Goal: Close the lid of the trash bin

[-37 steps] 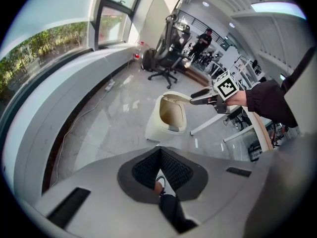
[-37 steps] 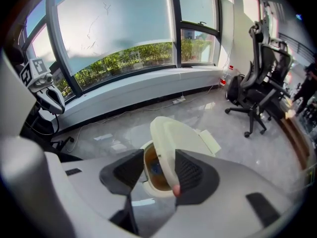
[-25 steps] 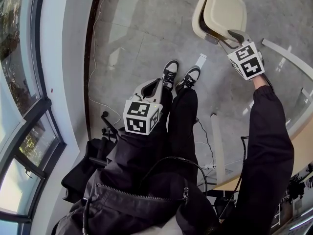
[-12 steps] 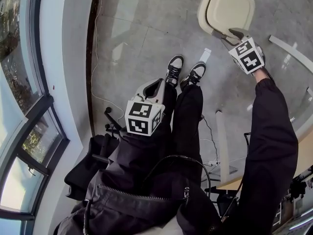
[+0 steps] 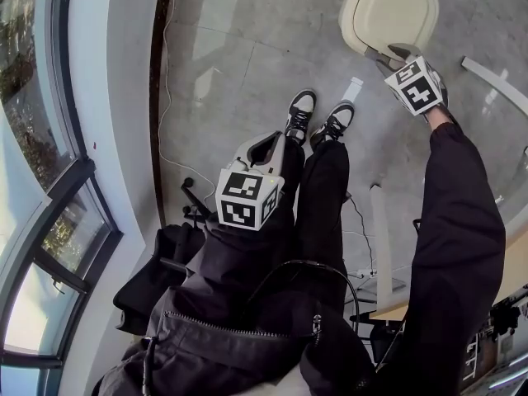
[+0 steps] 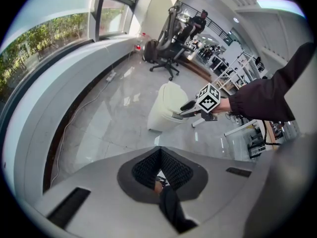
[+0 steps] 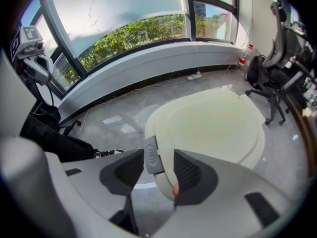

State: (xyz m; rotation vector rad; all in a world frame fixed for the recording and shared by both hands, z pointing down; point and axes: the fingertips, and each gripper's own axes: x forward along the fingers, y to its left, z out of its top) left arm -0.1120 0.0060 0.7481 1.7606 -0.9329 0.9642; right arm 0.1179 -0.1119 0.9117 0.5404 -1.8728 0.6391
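The cream trash bin point(image 5: 389, 11) stands on the grey floor ahead of my feet, its lid point(image 7: 218, 128) lying flat on the body with no gap showing. My right gripper point(image 5: 388, 56) is at the lid's near edge. Its jaws straddle that edge and the grey push tab point(image 7: 151, 161), shut on them point(image 7: 158, 157). The left gripper view shows the bin point(image 6: 166, 110) with the right gripper point(image 6: 182, 114) at its top edge. My left gripper point(image 5: 262, 143) hangs by my left thigh, far from the bin, shut on nothing point(image 6: 159, 152).
My shoes point(image 5: 301, 114) stand just short of the bin. A thin cable point(image 5: 165, 139) runs along the floor by the curved window wall. A black office chair point(image 7: 277, 68) stands beyond the bin. White table parts point(image 5: 495, 89) lie to the right, black gear point(image 5: 157, 271) behind me.
The bin's lid has come down: a dark gap showed under it one second ago, none now. My right gripper moved forward and down with it. The left gripper barely moved.
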